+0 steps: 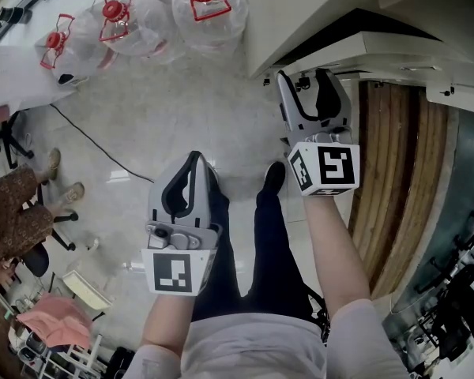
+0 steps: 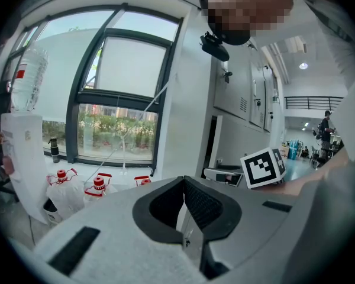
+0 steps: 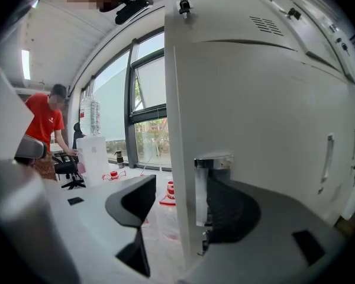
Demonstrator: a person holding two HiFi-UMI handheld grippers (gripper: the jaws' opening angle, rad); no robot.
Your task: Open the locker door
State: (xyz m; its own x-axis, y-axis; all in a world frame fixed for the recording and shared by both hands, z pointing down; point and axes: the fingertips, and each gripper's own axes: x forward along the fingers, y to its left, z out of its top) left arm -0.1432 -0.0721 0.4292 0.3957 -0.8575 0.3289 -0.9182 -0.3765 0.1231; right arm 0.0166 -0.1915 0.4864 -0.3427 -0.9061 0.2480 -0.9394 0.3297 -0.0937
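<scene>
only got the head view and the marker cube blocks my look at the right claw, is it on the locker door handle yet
Observer: Not clamped. In the right gripper view the right claw is open, its jaws either side of the locker door edge, with the metal handle between them.
Operator: ok and the left claw, holding anything
Observer: No. The left gripper view shows the left claw shut, jaws together with nothing between them.
</scene>
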